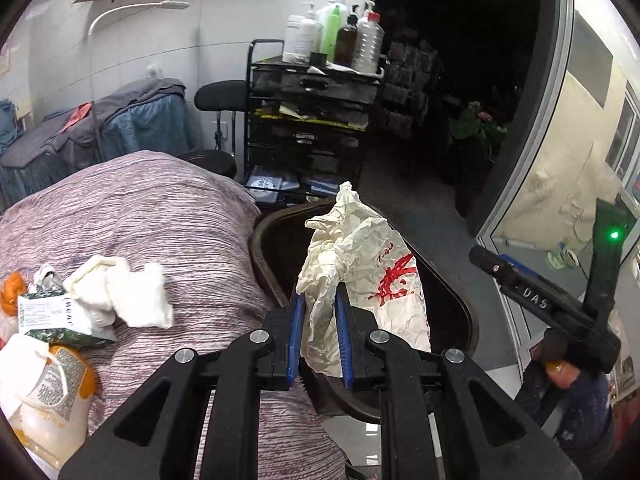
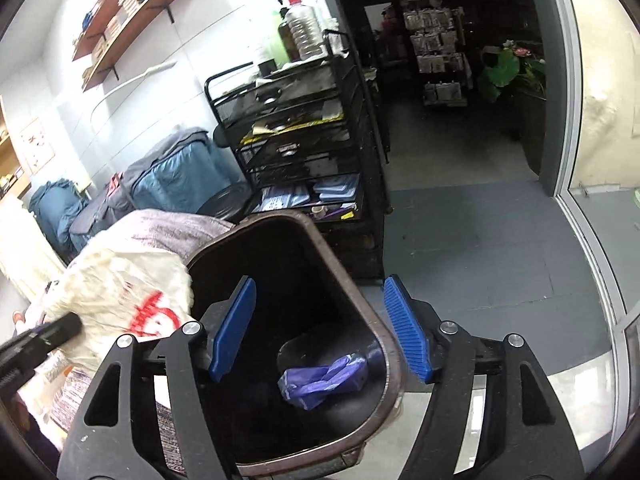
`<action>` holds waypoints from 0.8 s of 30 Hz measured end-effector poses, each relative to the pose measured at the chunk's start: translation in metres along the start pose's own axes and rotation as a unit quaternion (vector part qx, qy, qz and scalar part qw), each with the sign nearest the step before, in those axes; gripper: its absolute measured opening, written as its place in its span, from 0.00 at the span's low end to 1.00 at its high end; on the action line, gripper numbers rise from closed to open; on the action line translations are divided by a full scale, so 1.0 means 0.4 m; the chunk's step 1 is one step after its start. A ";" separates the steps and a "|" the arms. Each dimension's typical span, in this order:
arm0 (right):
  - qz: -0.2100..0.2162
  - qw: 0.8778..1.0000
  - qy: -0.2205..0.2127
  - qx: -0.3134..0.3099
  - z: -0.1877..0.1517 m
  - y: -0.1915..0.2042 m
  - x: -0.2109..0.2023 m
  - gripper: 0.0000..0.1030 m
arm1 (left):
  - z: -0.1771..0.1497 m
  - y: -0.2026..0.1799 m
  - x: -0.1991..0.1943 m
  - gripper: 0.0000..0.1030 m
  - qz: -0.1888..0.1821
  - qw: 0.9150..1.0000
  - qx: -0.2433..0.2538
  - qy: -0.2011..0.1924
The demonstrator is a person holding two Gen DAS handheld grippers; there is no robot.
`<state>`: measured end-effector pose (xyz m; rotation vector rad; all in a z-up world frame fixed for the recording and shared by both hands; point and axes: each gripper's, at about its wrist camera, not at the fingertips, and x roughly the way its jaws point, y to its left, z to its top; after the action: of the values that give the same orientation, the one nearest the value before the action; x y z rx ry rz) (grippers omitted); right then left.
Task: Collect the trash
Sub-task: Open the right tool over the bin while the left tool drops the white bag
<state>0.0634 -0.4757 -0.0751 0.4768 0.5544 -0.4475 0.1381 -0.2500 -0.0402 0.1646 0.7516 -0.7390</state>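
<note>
My left gripper (image 1: pixel 320 320) is shut on a crumpled white paper wrapper (image 1: pixel 360 264) with red print, and holds it over the mouth of a dark brown bin (image 1: pixel 448 280). In the right wrist view the same wrapper (image 2: pixel 120 288) hangs at the bin's left edge. My right gripper (image 2: pixel 320 330) stands open over the bin (image 2: pixel 372 304). The bin's right rim runs between the blue pads (image 2: pixel 404 332), which grip nothing. A crumpled purple glove (image 2: pixel 320 376) lies at the bottom of the bin.
On the mauve striped cover (image 1: pixel 160 216) lie white tissues (image 1: pixel 120 292), a green-and-white carton (image 1: pixel 52 316) and an orange-and-white container (image 1: pixel 52 392). A black mesh cart (image 1: pixel 312 120) with bottles stands behind the bin. A glass door (image 1: pixel 560 140) is at right.
</note>
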 end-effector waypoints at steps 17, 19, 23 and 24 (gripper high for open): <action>0.005 1.000 0.000 0.005 -0.003 -0.021 -0.035 0.69 | -0.007 -0.113 0.114 0.15 -0.001 0.997 0.063 0.050; 0.005 1.000 0.000 0.006 -0.003 -0.024 -0.036 0.70 | -0.010 -0.118 0.122 0.17 0.003 0.996 0.068 0.053; 0.004 1.000 0.002 0.008 -0.004 -0.030 -0.036 0.70 | -0.014 -0.124 0.129 0.27 0.002 0.996 0.075 0.056; 0.005 1.000 0.003 0.009 -0.005 -0.030 -0.035 0.70 | -0.015 -0.124 0.126 0.38 0.003 0.996 0.076 0.054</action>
<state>0.0457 -0.4805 -0.0719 0.4978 0.5535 -0.4409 0.1269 -0.3122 -0.0727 0.3469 0.7968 -0.7858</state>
